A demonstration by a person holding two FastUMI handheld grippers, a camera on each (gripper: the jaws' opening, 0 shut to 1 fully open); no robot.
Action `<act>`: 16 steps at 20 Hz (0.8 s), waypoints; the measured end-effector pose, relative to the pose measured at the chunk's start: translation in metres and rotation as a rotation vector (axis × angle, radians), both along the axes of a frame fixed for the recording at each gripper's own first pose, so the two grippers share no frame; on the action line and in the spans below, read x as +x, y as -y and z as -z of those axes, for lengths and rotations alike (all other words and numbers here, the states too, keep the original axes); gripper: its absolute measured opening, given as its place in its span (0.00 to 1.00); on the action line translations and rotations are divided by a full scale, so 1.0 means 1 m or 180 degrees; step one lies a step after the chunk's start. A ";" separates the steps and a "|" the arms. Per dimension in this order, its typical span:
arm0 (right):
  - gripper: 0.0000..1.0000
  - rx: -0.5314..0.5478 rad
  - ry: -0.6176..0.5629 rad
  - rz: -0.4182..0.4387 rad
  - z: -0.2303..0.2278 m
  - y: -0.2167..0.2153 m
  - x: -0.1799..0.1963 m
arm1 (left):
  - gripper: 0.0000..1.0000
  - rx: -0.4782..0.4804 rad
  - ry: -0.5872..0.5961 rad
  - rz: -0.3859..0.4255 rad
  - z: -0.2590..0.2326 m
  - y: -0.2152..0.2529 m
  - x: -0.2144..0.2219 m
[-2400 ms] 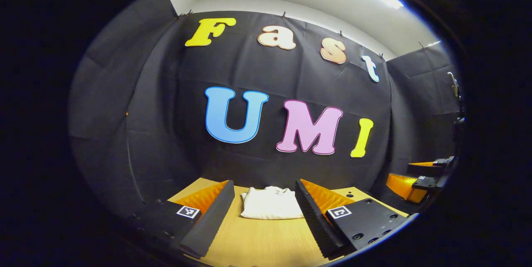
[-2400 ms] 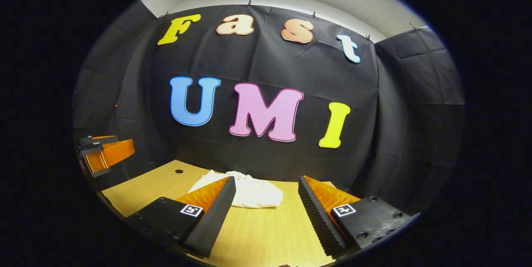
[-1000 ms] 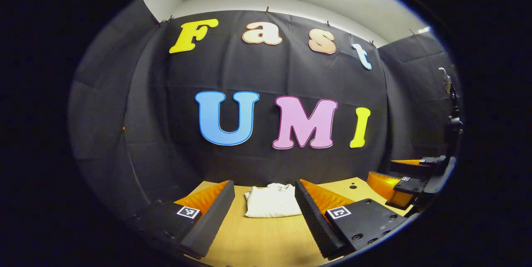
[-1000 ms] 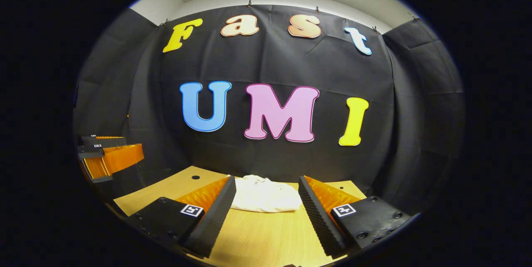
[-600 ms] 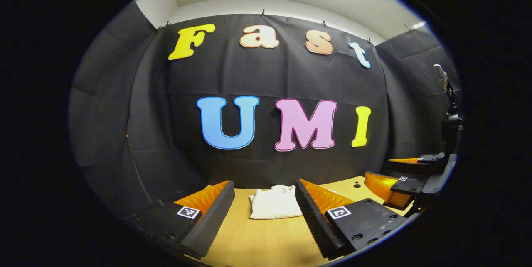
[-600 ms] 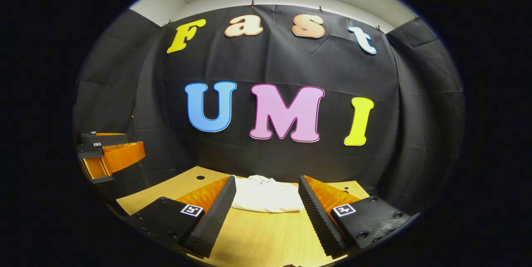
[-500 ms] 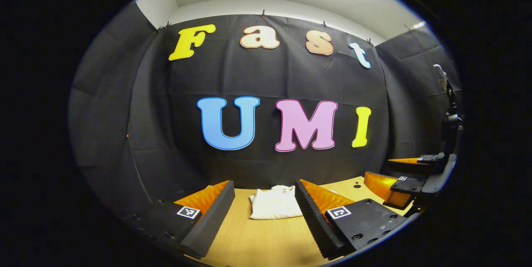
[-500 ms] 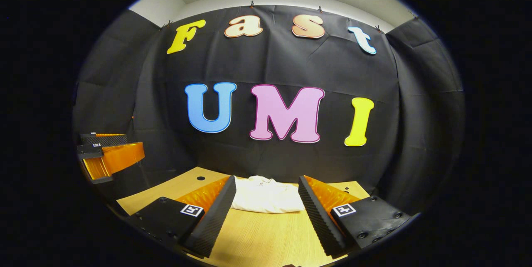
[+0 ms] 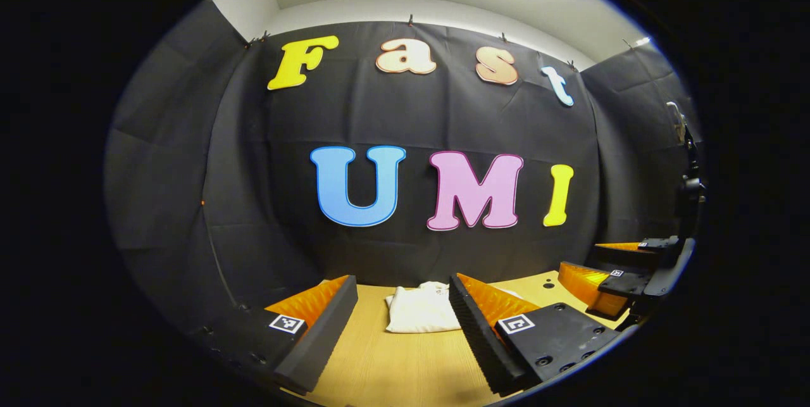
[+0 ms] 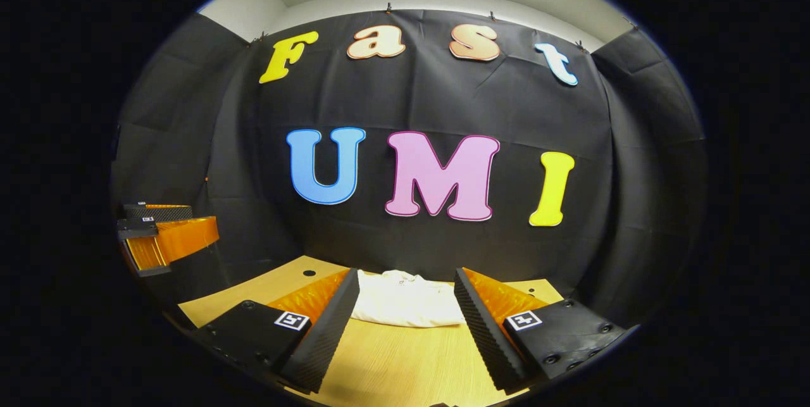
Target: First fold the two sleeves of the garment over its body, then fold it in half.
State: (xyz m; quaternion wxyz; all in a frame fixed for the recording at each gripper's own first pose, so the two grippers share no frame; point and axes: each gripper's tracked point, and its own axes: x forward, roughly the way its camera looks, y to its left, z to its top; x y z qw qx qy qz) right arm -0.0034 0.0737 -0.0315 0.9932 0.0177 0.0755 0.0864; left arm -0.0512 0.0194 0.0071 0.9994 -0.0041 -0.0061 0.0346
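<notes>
A white garment [image 9: 421, 309] lies folded into a small flat bundle on the far part of the wooden table [image 9: 398, 369], close to the black wall. My left gripper [image 9: 403, 287] hovers well in front of it, open, with nothing between its fingers. In the right gripper view the same garment [image 10: 405, 303] sits beyond my right gripper [image 10: 406, 279], which is also open and holds nothing. The right gripper [image 9: 623, 268] appears again at the right edge of the left gripper view, and the left gripper [image 10: 161, 233] at the left edge of the right gripper view.
The black cloth wall [image 10: 430, 249] stands directly behind the garment. A small round hole [image 10: 309, 273] marks the table to the garment's left, with another hole [image 9: 548, 285] near its right. Bare wood stretches between the grippers and the garment.
Both grippers have drawn back a little from the garment and turned slightly, so it sits more centred in the right gripper view. The garment itself has not moved. Both stay open.
</notes>
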 end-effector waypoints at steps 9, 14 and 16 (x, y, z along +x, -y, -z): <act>0.96 0.0032 -0.0018 -0.0001 0.003 -0.005 0.001 | 0.95 -0.0009 -0.0011 -0.0029 0.003 -0.006 0.001; 0.96 0.0033 -0.0061 0.0034 0.008 -0.003 0.002 | 0.95 -0.0004 -0.0039 0.0009 0.005 -0.005 0.003; 0.96 0.0040 -0.0053 0.0044 0.006 -0.002 0.003 | 0.95 -0.0009 -0.0045 0.0012 0.006 -0.006 0.005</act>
